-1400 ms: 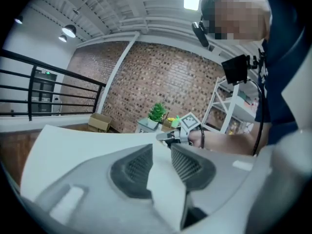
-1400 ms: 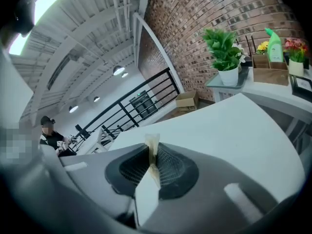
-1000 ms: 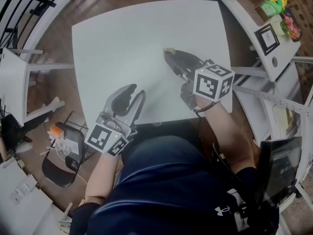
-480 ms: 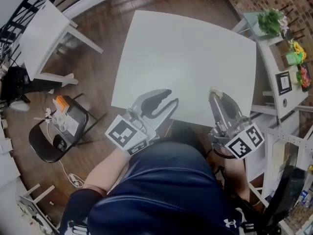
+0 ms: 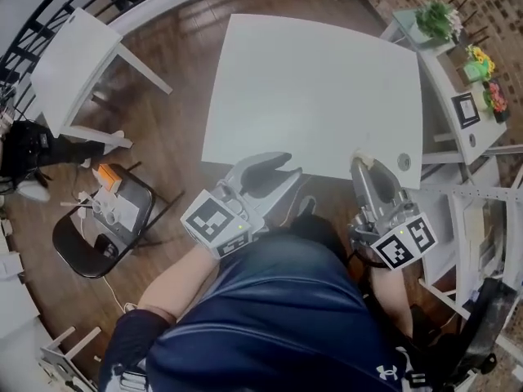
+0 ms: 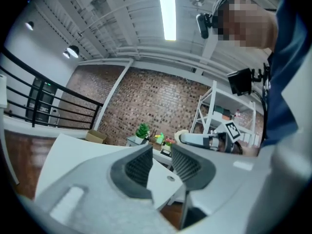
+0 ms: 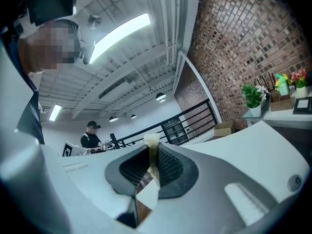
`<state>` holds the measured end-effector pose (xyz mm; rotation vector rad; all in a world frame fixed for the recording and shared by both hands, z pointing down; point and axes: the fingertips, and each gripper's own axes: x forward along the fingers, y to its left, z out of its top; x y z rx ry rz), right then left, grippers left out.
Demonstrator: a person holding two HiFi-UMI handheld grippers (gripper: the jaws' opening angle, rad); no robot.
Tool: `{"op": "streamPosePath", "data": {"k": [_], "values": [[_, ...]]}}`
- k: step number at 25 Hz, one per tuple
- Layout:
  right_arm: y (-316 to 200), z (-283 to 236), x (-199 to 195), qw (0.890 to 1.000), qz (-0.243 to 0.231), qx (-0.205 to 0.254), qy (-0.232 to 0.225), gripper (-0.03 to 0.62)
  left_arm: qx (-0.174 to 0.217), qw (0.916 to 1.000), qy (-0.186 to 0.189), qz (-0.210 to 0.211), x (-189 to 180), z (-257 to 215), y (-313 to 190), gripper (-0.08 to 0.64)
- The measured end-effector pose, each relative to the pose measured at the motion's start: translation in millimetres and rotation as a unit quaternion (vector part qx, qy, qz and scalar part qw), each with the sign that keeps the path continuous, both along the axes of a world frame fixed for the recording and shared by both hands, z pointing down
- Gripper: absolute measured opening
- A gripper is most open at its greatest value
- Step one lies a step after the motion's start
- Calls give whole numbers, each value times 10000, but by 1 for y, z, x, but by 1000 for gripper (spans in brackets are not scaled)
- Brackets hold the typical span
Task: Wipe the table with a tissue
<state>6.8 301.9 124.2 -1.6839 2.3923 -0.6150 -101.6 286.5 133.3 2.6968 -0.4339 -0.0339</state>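
Note:
The white table fills the upper middle of the head view. My right gripper hovers at its near right edge, shut on a small crumpled tissue. In the right gripper view the tissue sticks up as a pale wad, pinched between the dark ribbed pads. My left gripper is at the table's near edge, left of the right one. Its jaws are slightly apart with nothing between them. The left gripper view looks across the table through that gap in my left gripper.
A cable hole sits in the table's near right corner. White shelves with potted plants stand to the right. A smaller white table and a black chair are on the wooden floor to the left. A person stands far off.
Both grippers have drawn back from over the table to its near edge, the right one still holding the tissue. The head camera has shifted, so the table sits higher and further right.

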Motion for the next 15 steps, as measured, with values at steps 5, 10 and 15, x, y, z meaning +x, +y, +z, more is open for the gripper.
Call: {"op": "streamPosePath", "data": {"k": [5,10,15], "values": [[14,-11,-2,9992,-230,244,222,34,195,9996,-23,-203,8,-13,11,118],[22,-20,1,9975,-417,403,394,34,189,9990,-45,-410,12,-15,23,118],[30,-20,3,9970,-537,434,362,34,234,9985,-10,-489,13,-16,37,117]]}}
